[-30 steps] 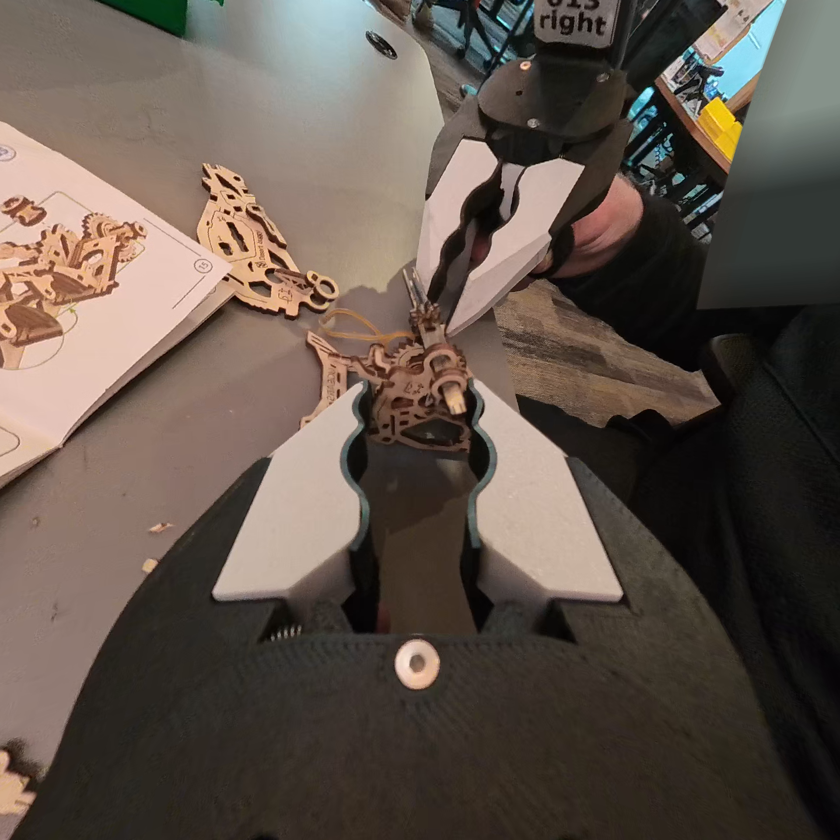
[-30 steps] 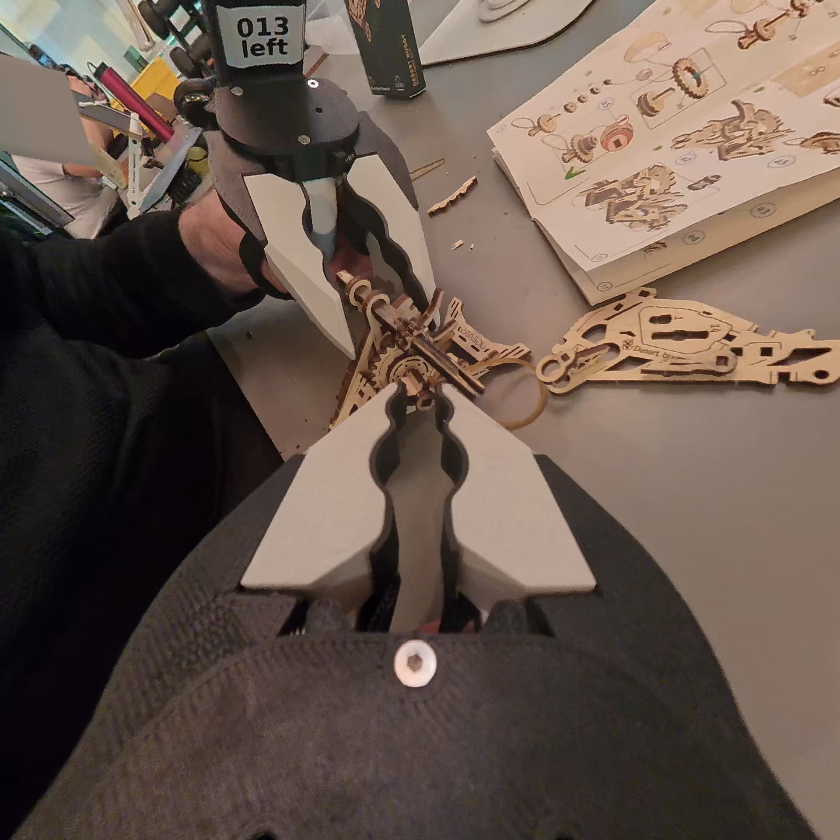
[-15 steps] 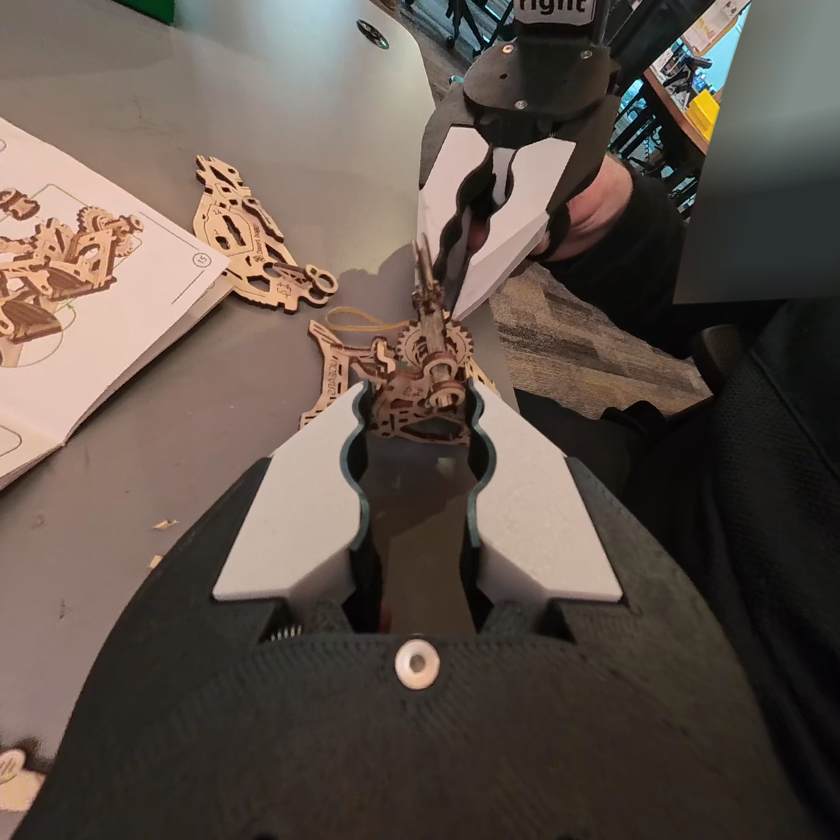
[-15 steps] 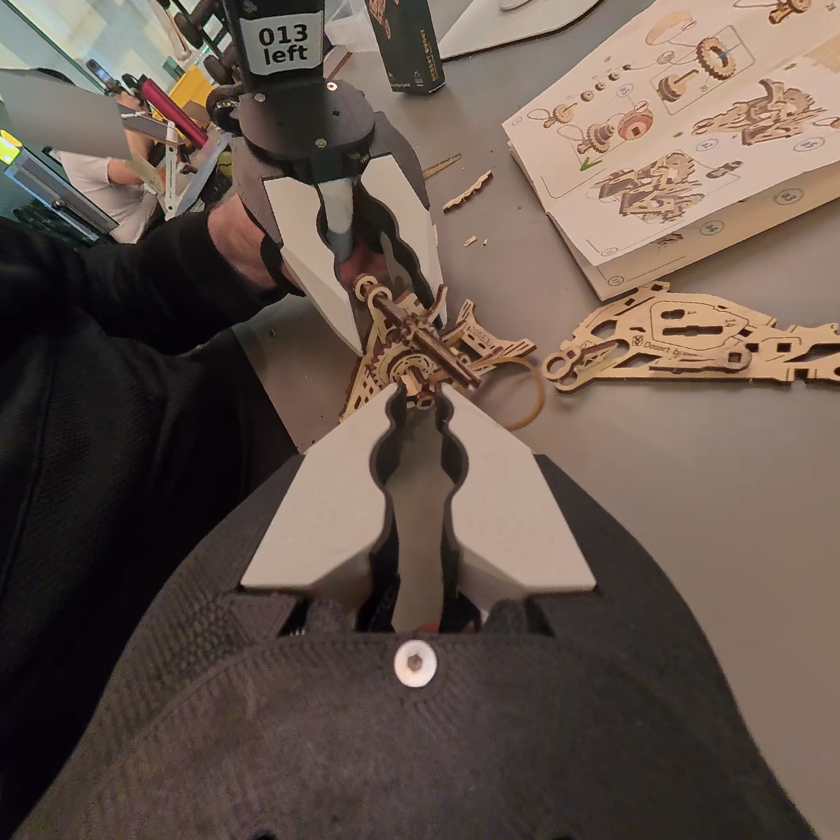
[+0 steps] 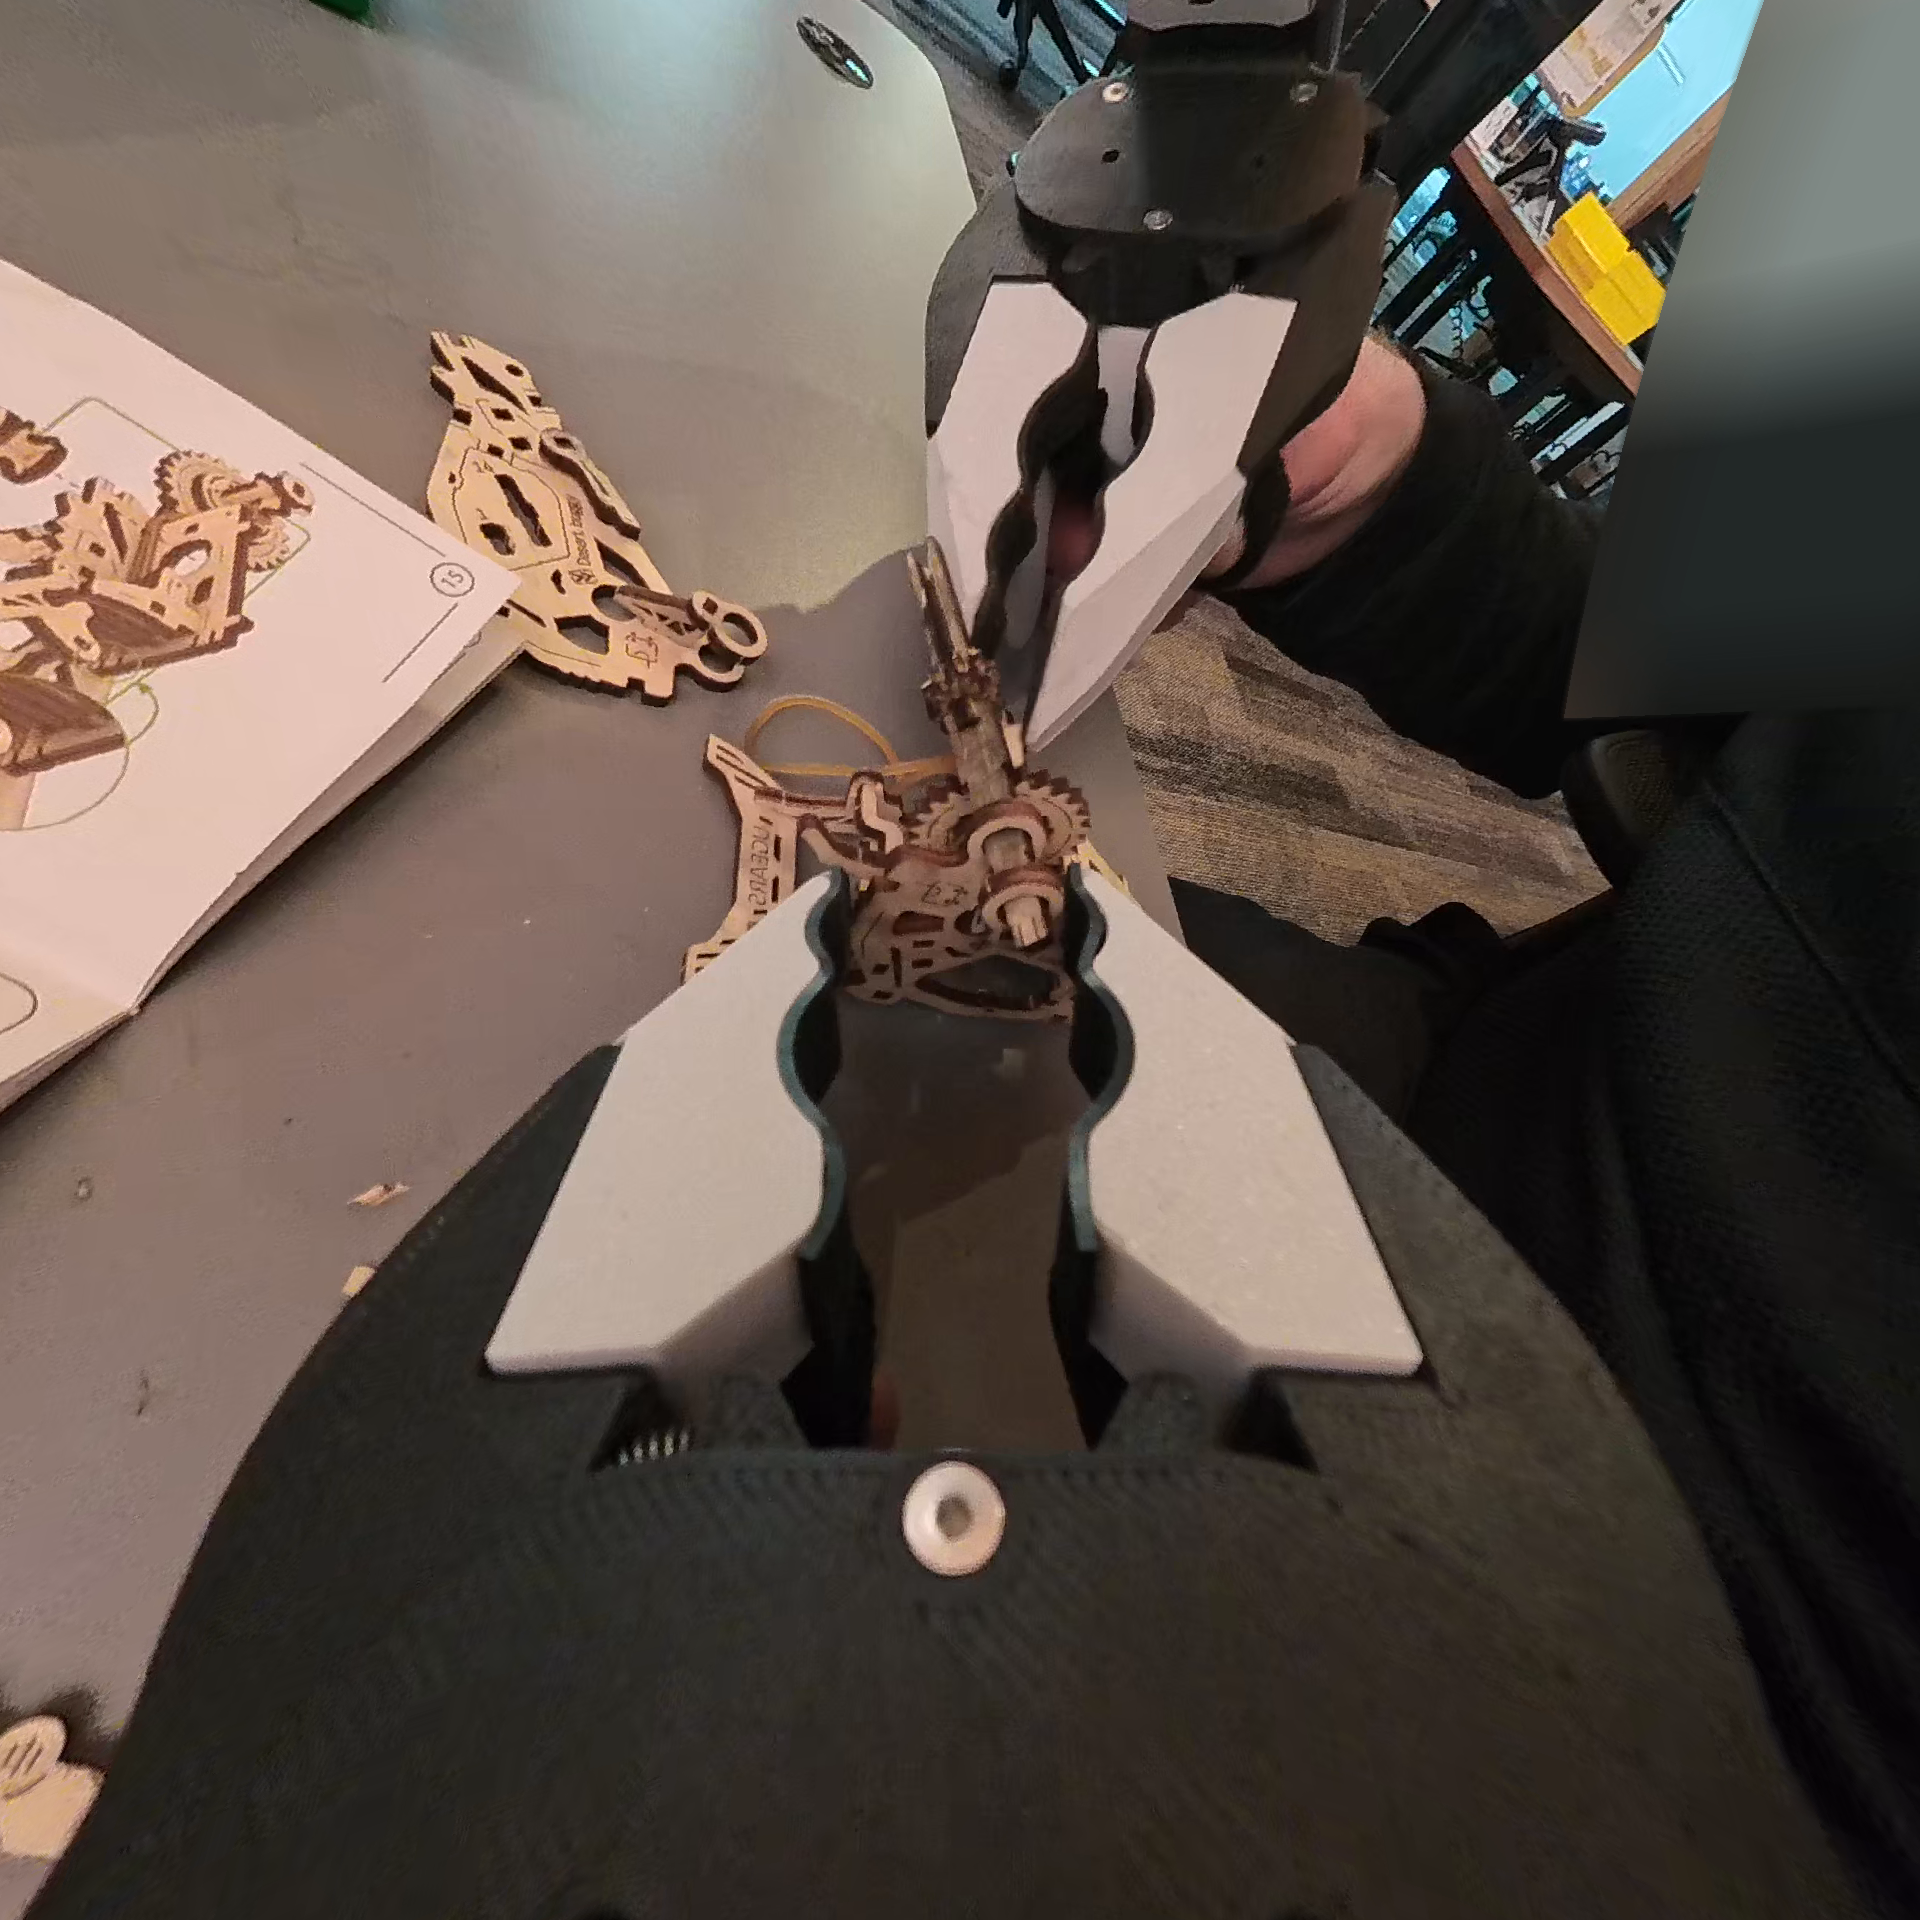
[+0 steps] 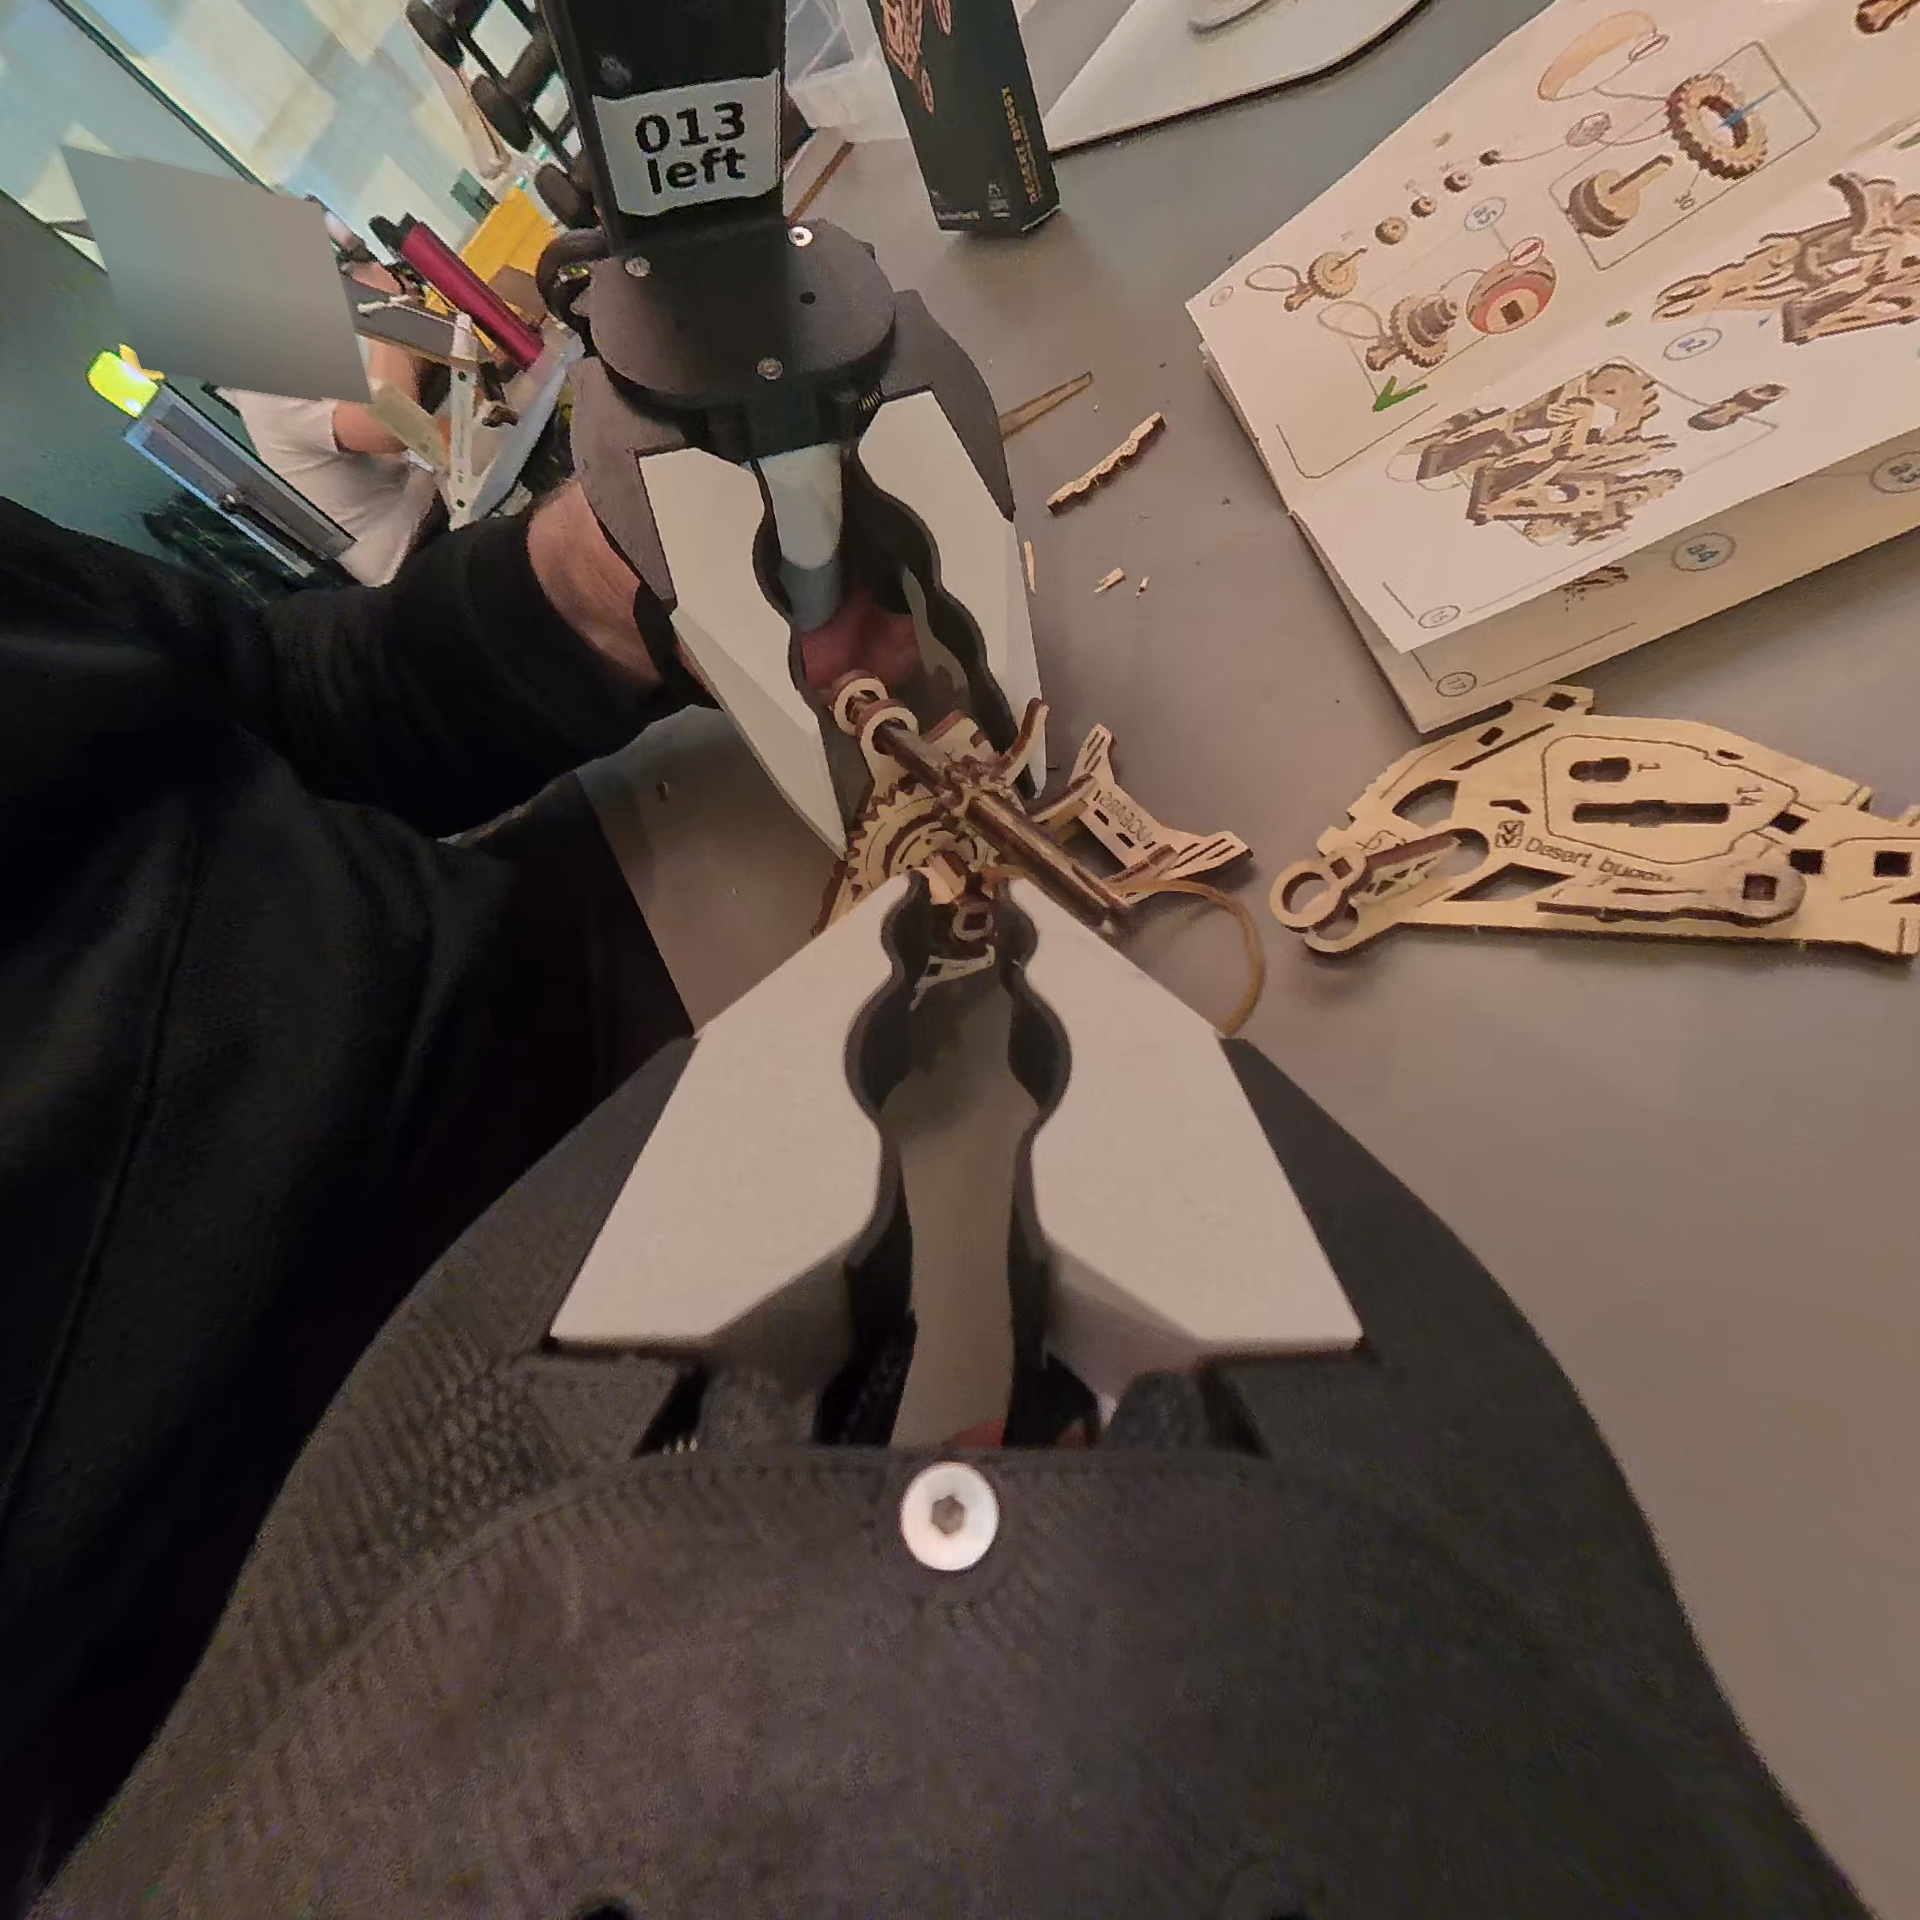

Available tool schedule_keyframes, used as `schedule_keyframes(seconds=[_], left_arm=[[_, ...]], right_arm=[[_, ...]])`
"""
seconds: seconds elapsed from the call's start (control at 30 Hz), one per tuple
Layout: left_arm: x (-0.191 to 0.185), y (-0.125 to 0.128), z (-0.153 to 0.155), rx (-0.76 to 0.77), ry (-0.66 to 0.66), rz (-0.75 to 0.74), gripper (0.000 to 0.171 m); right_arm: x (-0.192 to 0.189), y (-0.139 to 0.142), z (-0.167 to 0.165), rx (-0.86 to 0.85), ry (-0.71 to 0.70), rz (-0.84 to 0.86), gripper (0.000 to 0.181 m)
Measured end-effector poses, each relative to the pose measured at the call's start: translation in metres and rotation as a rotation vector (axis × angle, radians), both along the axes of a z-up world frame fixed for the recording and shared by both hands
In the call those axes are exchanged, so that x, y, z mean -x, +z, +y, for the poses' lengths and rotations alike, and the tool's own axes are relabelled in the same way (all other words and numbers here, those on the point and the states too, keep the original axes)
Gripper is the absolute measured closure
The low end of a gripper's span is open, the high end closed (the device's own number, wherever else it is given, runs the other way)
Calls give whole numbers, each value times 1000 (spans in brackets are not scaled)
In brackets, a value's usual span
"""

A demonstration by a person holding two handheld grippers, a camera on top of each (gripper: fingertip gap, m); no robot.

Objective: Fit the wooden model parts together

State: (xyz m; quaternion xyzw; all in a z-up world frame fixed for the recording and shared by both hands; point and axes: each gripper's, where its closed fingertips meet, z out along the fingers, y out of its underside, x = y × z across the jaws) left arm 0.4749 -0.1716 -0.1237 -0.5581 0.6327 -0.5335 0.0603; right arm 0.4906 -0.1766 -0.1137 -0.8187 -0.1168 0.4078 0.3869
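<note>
risk notes, both wrist views. left gripper (image 5: 951,925) is clamped on the wooden gear assembly (image 5: 961,904), fingers pressing either side of its frame plate, held just above the near edge of the grey table (image 5: 468,1091). right gripper (image 6: 961,914) is closed on the axle piece (image 6: 997,821) that runs through the assembly; its fingertips meet at a small part whose exact seat i cannot make out. the two grippers face each other, tips nearly touching.

likely failures, as judgement:
- axle is thin and laser-cut; a push off its own line would bend or snap it, or split the hub of the gear it passes through.
- left grip bears on a narrow plate edge. twist from the right side could make the assembly pivot between the fingers and slip out.
- work is held at the table edge, over the person's lap; anything dropped may fall to the floor.
- rubber band (image 5: 821,732) lies loose just behind the assembly, possibly hooked to it; it could snag.

flat wooden chassis plate (image 6: 1600,842) and the instruction booklet (image 6: 1621,343) lie apart on the table, untouched.
</note>
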Motion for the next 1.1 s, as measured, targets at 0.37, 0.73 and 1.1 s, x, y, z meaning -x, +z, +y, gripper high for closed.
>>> schedule_keyframes(seconds=[0.37, 0.73, 1.1], left_arm=[[1, 1, 1, -3, 3, -10, 133], [1, 0, 2, 5, 6, 3, 133], [2, -1, 3, 11, 6, 8, 133]], right_arm=[[0, 0, 5, 1, -25, 2, 173], [3, -6, 2, -14, -5, -91, 173], [4, -5, 6, -66, 47, -162, 173]])
